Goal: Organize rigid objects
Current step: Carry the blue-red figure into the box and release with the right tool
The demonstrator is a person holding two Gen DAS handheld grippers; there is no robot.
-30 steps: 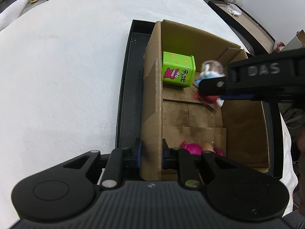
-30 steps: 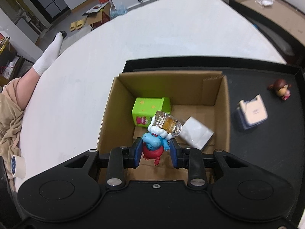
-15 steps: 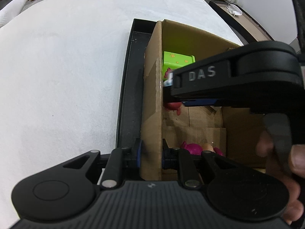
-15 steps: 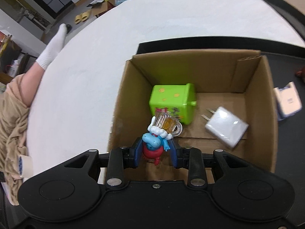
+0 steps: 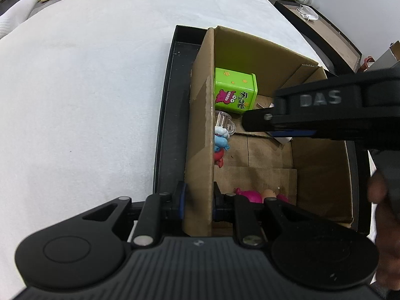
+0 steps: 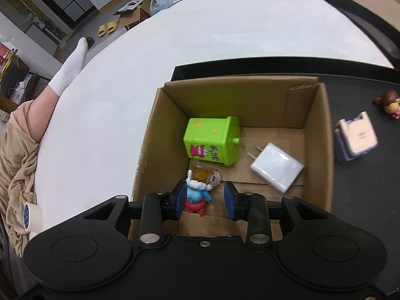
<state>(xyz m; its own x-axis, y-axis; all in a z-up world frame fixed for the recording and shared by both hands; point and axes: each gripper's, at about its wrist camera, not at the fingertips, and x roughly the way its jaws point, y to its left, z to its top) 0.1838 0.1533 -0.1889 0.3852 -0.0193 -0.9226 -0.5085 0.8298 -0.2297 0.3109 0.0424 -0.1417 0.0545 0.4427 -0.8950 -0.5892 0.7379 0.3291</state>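
Note:
A cardboard box (image 6: 317, 135) stands on a black tray (image 6: 355, 200). Inside lie a green toy bin (image 6: 212, 141), a white charger (image 6: 276, 166) and a blue and red figure with a mug (image 6: 198, 193). My right gripper (image 6: 205, 200) is open above the box, the figure lying free between its jaws on the box floor. My left gripper (image 5: 197, 197) is shut on the box's near wall (image 5: 201, 135). The figure (image 5: 221, 141) and the green bin (image 5: 235, 93) also show in the left wrist view, with a pink toy (image 5: 250, 195) near the gripper.
On the tray right of the box stand a blue and white pouch (image 6: 355, 137) and a small brown-haired doll (image 6: 390, 102). White cloth (image 6: 200, 37) covers the table. A tape roll (image 6: 31, 216) lies at the left edge. A person's leg (image 6: 62, 75) is beyond it.
My right gripper carried the blue and red figure down into the box, then opened and let it go. The left gripper kept its hold on the box wall.

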